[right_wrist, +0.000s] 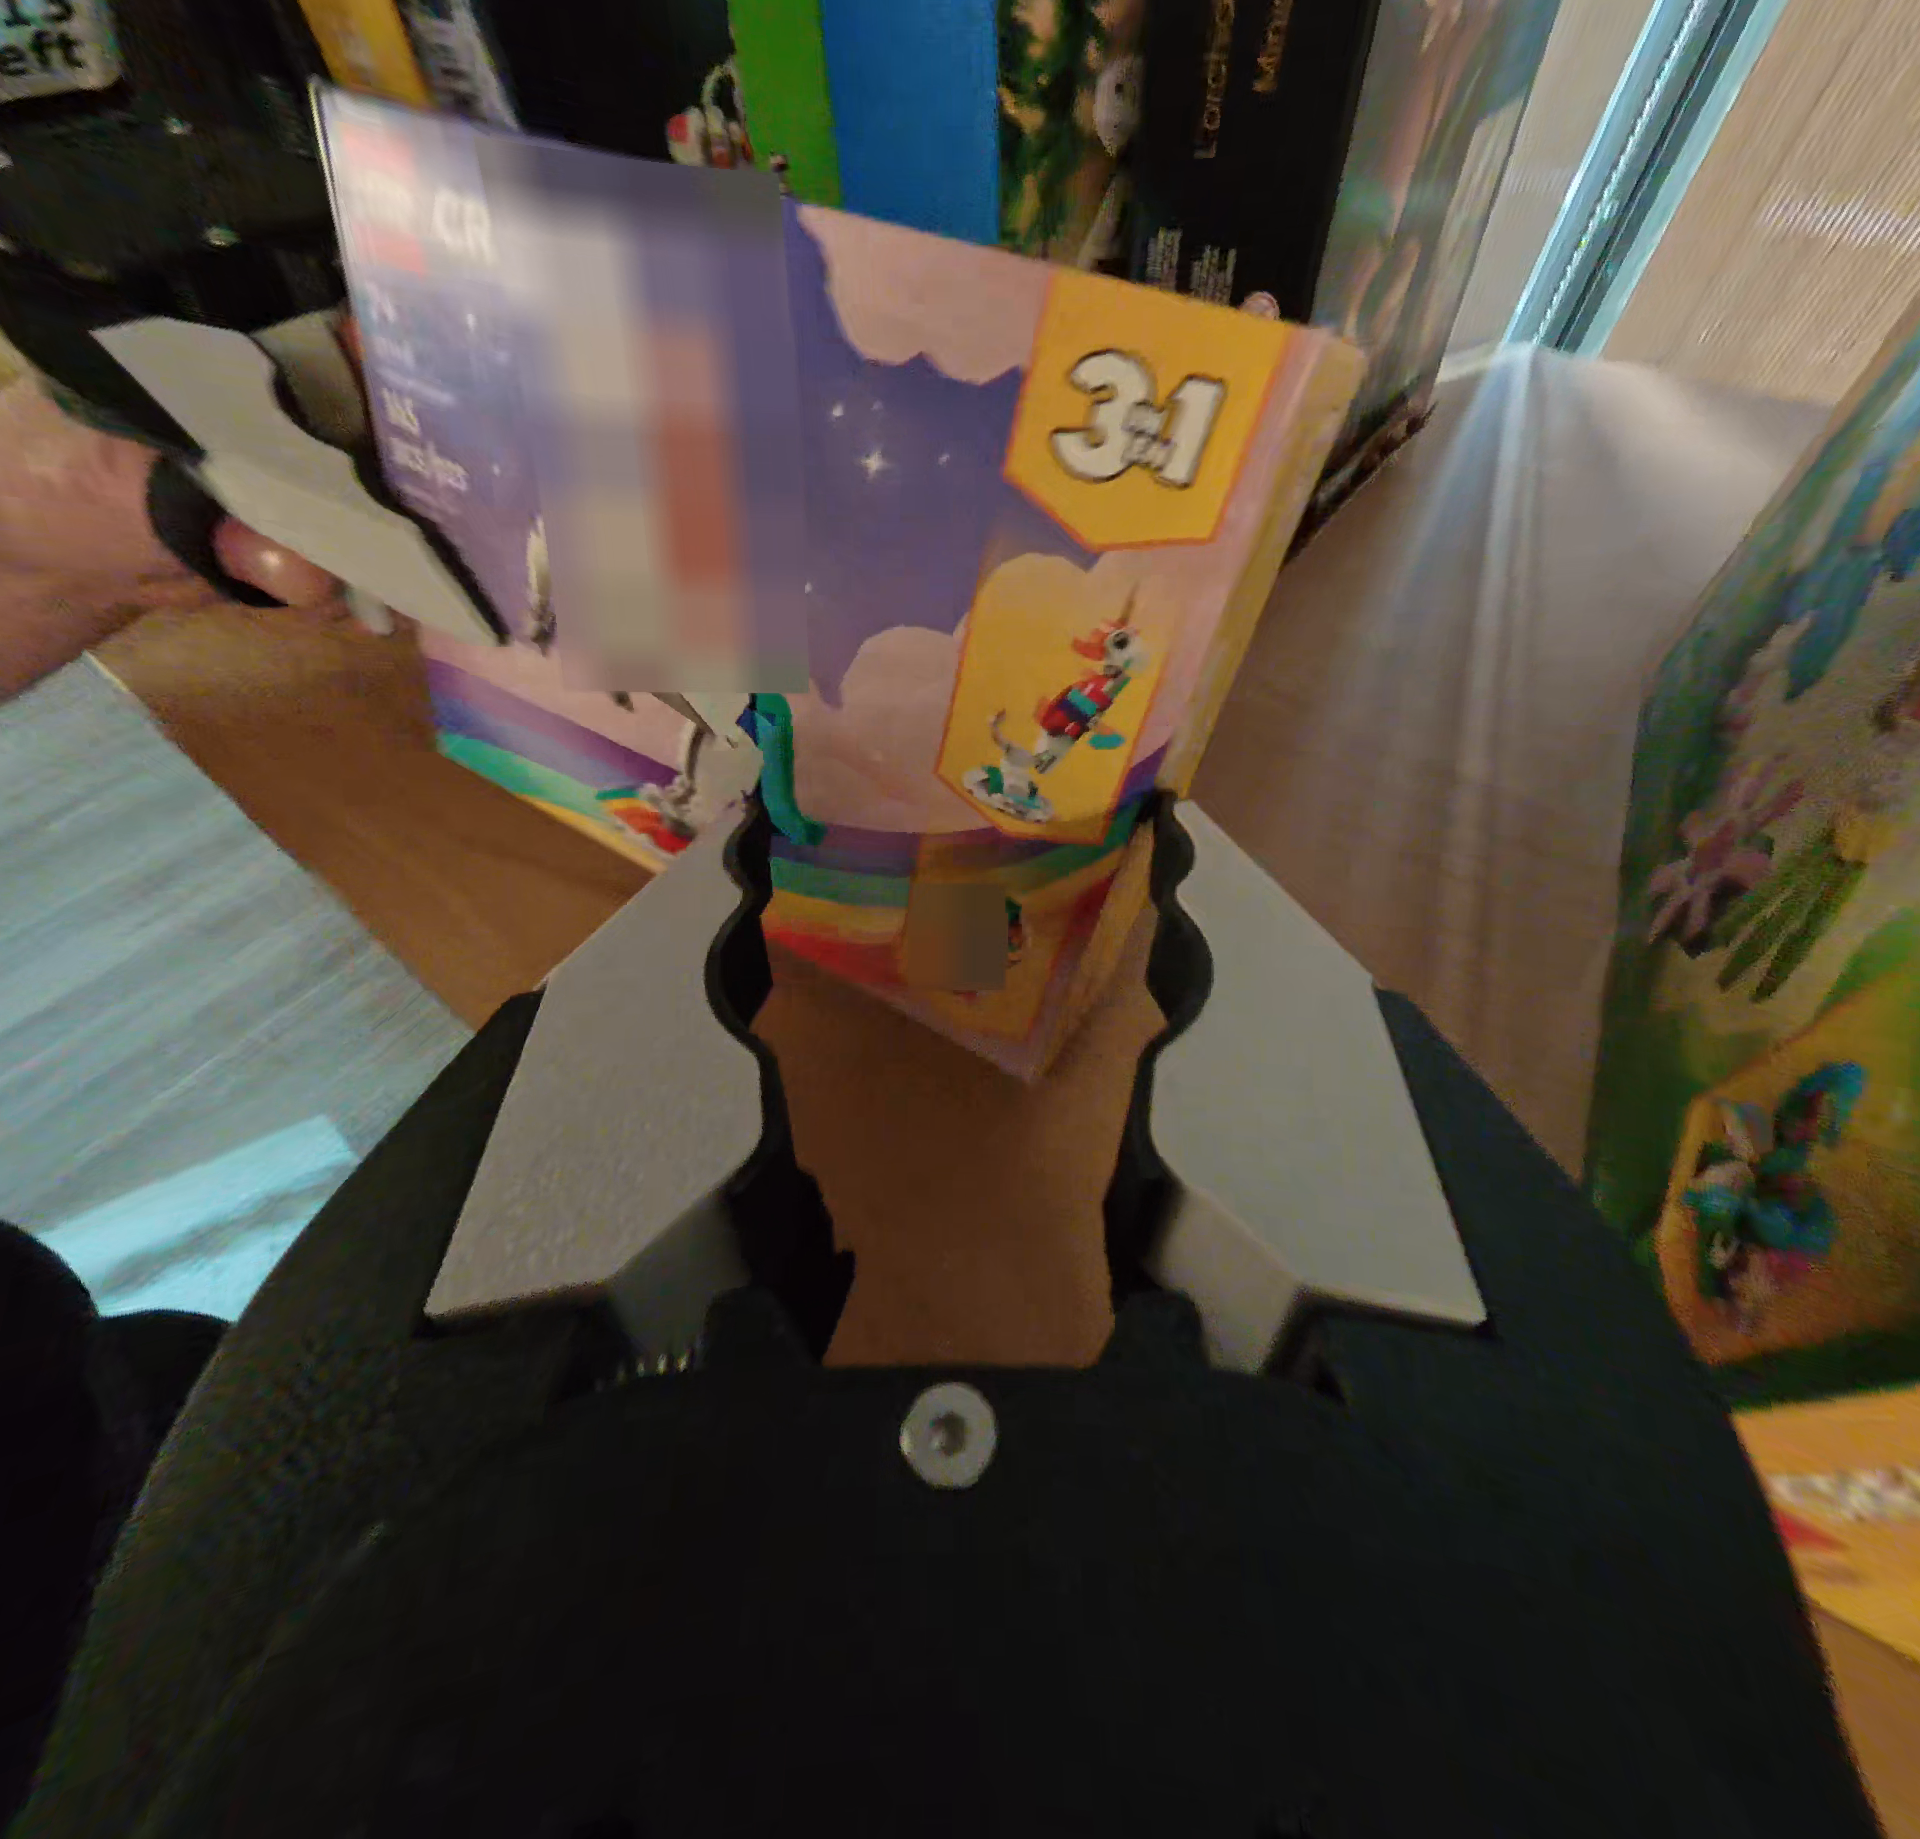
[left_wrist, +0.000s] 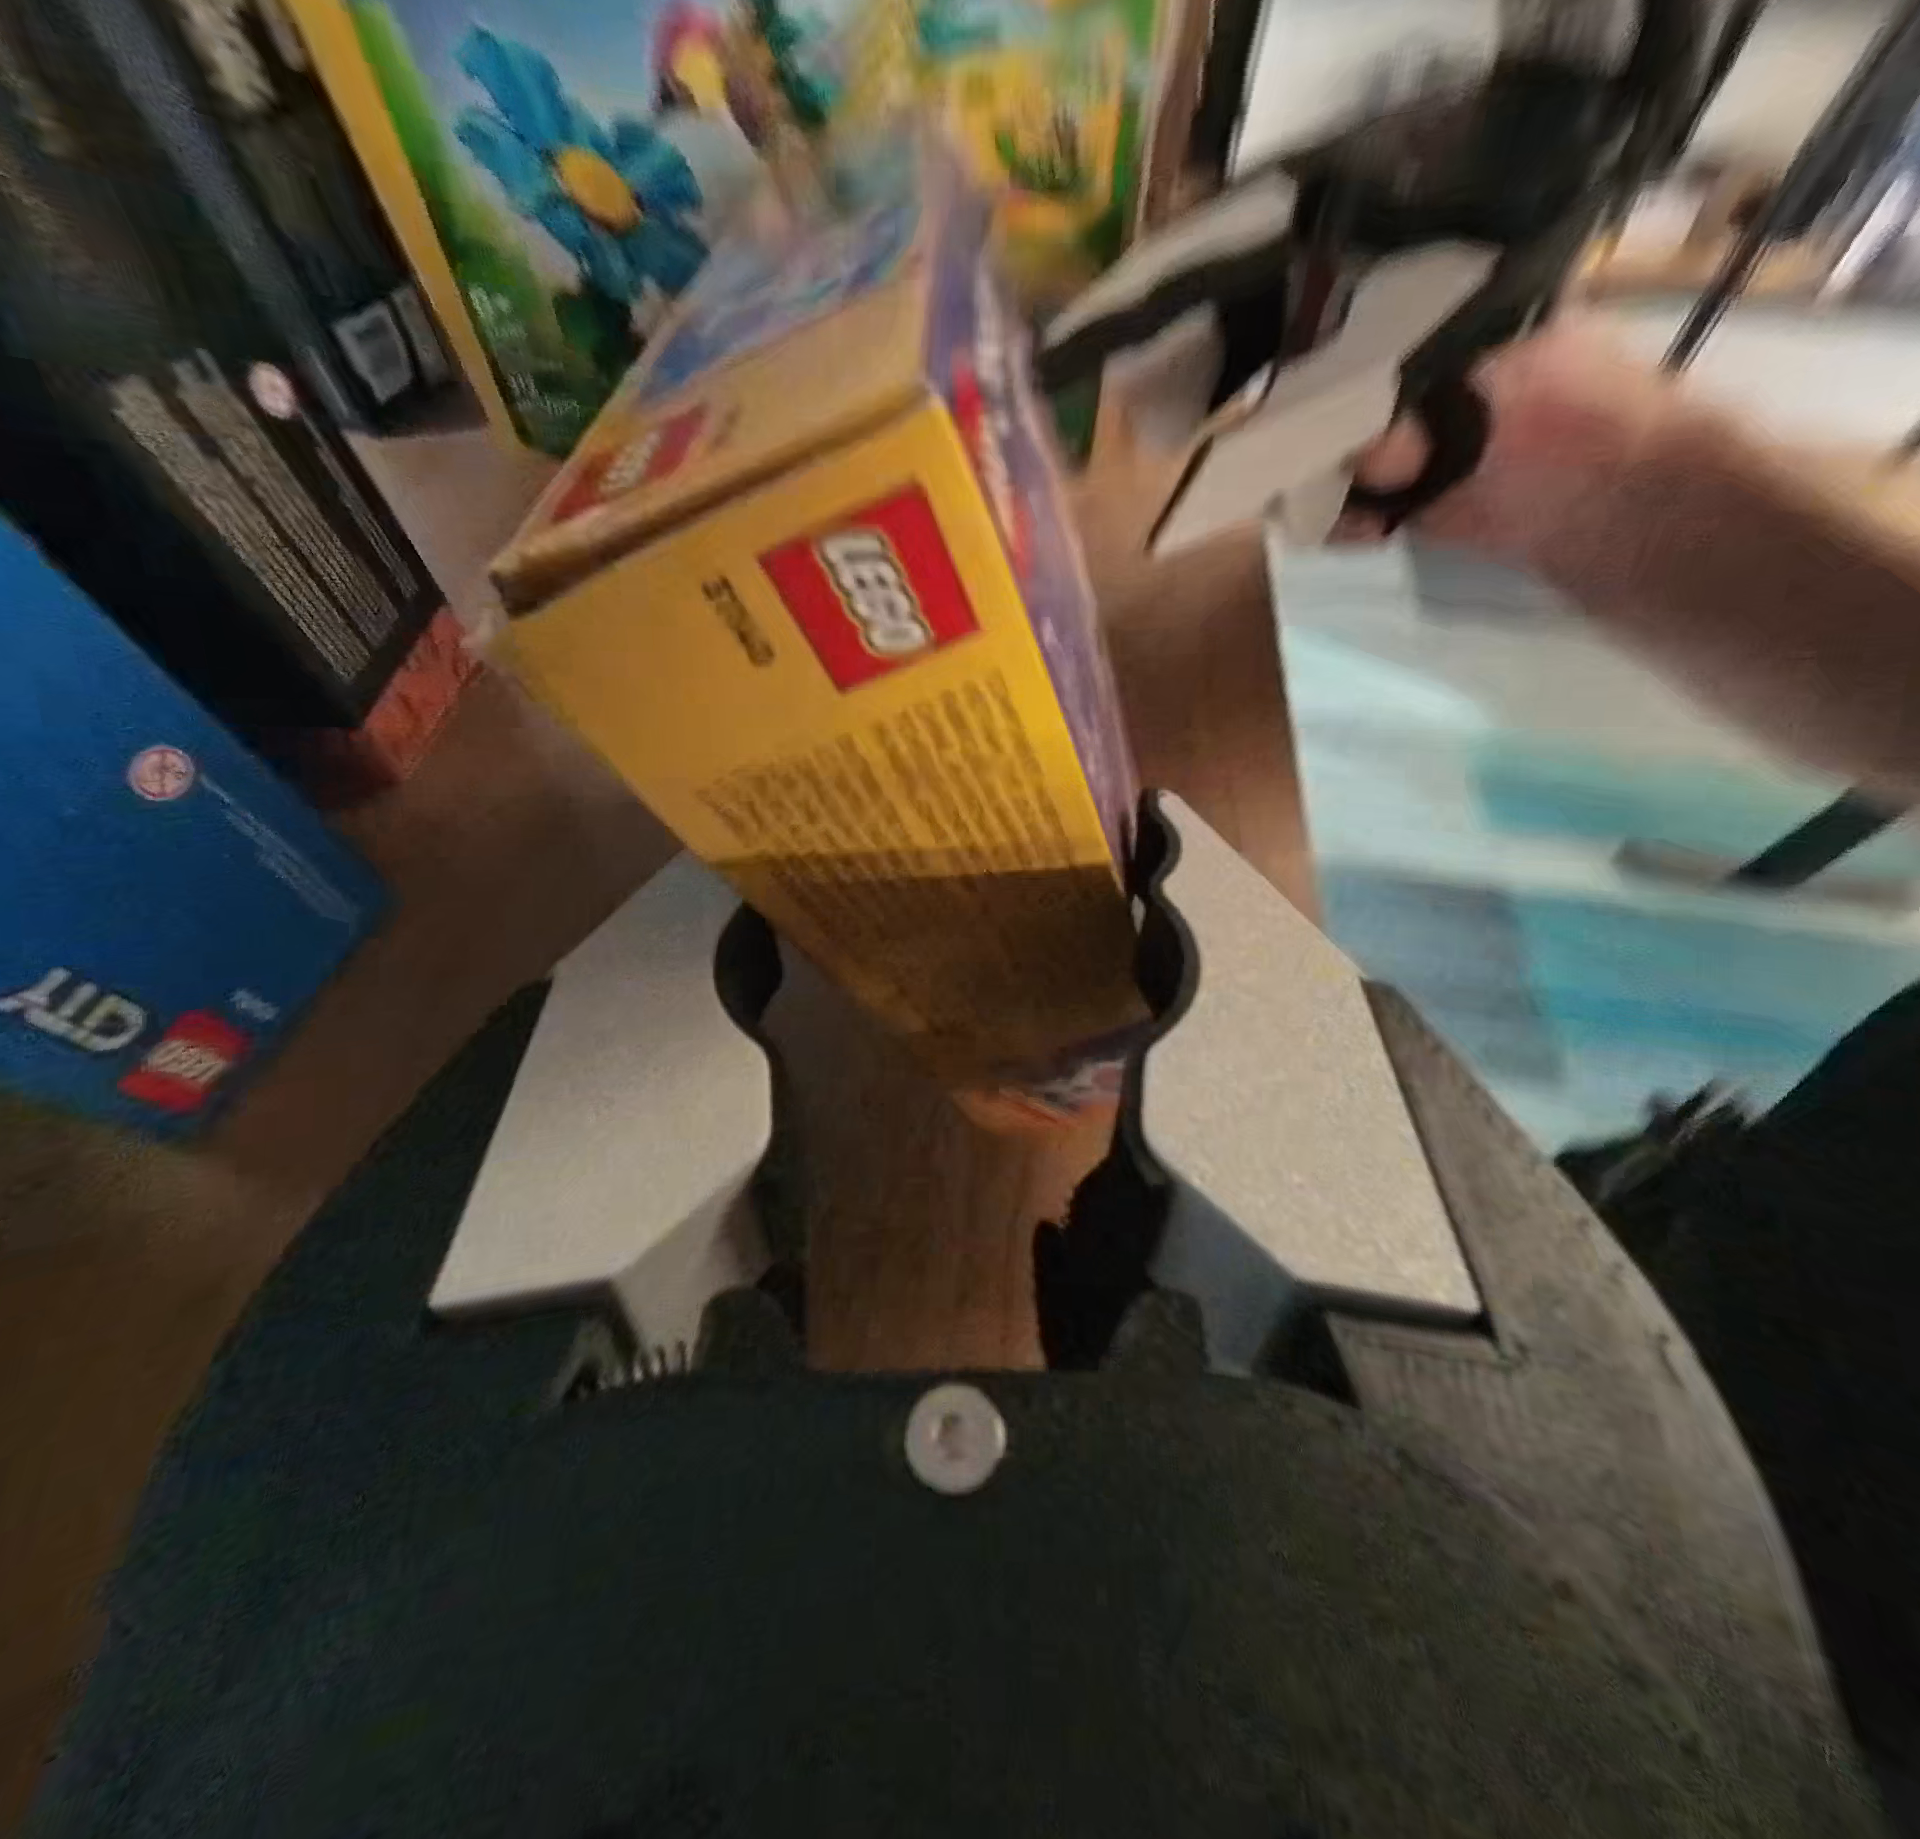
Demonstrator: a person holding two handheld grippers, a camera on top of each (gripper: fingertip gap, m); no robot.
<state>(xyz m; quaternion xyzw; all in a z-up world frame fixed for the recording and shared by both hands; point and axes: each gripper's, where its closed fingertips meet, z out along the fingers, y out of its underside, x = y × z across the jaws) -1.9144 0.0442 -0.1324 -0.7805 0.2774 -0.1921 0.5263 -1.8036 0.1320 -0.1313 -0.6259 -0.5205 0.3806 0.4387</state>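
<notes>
My left gripper (left_wrist: 951, 875) is shut on a toy brick box (left_wrist: 831, 667) with a yellow side panel and a purple front. One pad sits on each broad face, and the box is tilted above the wooden shelf (left_wrist: 499, 854). In the right wrist view the same box (right_wrist: 914, 542) faces the camera, with the left gripper (right_wrist: 416, 501) clamped on its left edge. My right gripper (right_wrist: 956, 833) is open. The box's lower corner shows between its fingers, and the pads do not press on it. The right gripper also shows, blurred, in the left wrist view (left_wrist: 1247, 366), beside the box's far end.
A blue box (left_wrist: 125, 854) lies at the left, a black box (left_wrist: 208, 439) stands behind it, and a flower-print box (left_wrist: 582, 179) stands at the back. In the right wrist view, boxes (right_wrist: 904, 64) stand in a row behind and another flower box (right_wrist: 1766, 854) at the right. A hand (left_wrist: 1662, 563) holds the right gripper.
</notes>
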